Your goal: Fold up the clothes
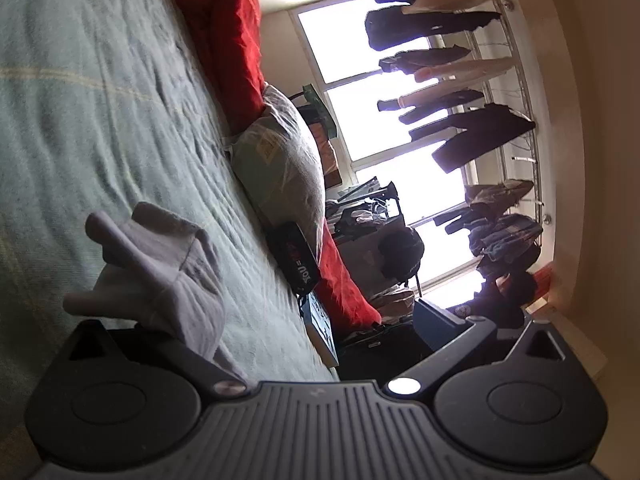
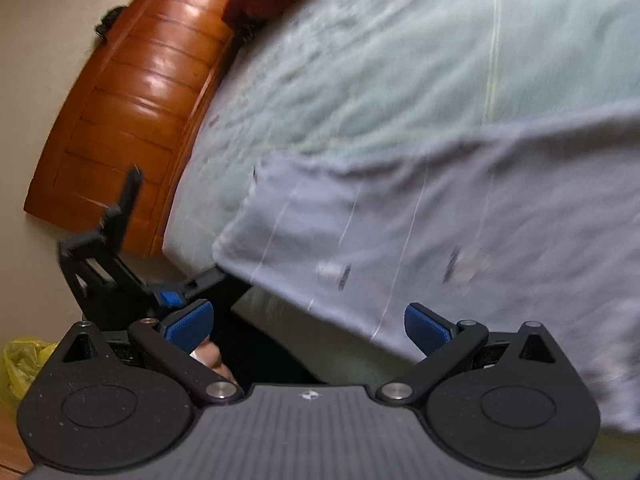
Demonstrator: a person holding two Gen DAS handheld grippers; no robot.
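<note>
Roughly, by size: pale green bed cover (image 2: 400, 60) fills most of the right wrist view and the left half of the left wrist view. Brown wooden headboard (image 2: 132, 92) sits upper left in the right wrist view. Bright window (image 1: 400, 128) with a rack of hanging clothes (image 1: 460, 120) takes the right half of the left wrist view; a red blanket (image 1: 236, 48) and a grey pillow (image 1: 288, 152) line the far edge of the bed.

Grey garment (image 2: 460, 232) is spread on the cover, centre to right in the right wrist view, one corner hanging toward the lower left near the bed edge. In the left wrist view a bunched part of it (image 1: 160, 264) lies lower left.

Right gripper (image 2: 308, 328): blue pads wide apart, nothing between them, hovering just short of the garment's near hem. Left gripper (image 1: 304, 360): fingertips not in frame, can't tell whether it's wide or closed. It also shows as a black frame (image 2: 120, 248) at left in the right wrist view, seemingly at the garment's corner.

My read: step in hand is taking the near hem. Both views are motion-blurred, so slow down first. Pinch the edge only, not the bed cover beneath. Take both corners level, then lift evenly so the fold line stays straight.
</note>
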